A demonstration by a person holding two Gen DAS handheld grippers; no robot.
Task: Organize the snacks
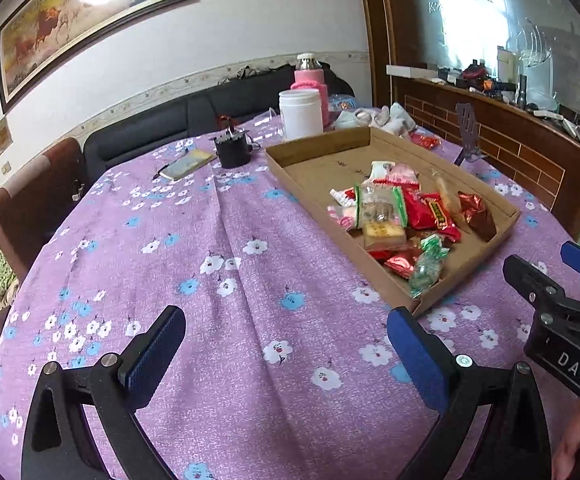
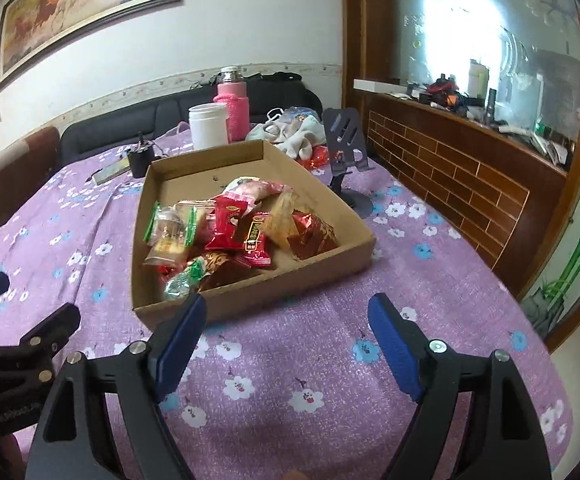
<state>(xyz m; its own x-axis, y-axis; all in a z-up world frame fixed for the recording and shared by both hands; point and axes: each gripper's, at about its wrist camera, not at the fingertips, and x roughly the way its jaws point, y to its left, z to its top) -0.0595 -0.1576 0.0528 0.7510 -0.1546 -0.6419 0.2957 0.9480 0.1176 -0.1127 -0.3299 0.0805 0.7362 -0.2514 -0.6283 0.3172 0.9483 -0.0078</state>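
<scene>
A shallow cardboard tray point(image 1: 321, 164) point(image 2: 290, 292) lies on the purple flowered tablecloth point(image 1: 194, 264). A pile of wrapped snacks point(image 1: 401, 216) point(image 2: 230, 232) fills its near end, red, green and gold wrappers mixed. One red snack point(image 2: 317, 156) lies outside, behind the tray. My left gripper point(image 1: 286, 344) hangs open over bare cloth, left of the tray's near corner. My right gripper point(image 2: 288, 336) is open and empty just short of the tray's front wall. Its fingers point(image 1: 529, 280) also show at the right edge of the left wrist view.
Behind the tray stand a white jar point(image 1: 301, 114), a pink flask point(image 1: 309, 80), a black cup point(image 1: 232, 152) and a notebook point(image 1: 188, 164). A dark phone stand point(image 2: 345, 148) and bundled white cloth point(image 2: 293, 136) sit at the back right. A brick-patterned counter point(image 2: 449, 184) flanks the table.
</scene>
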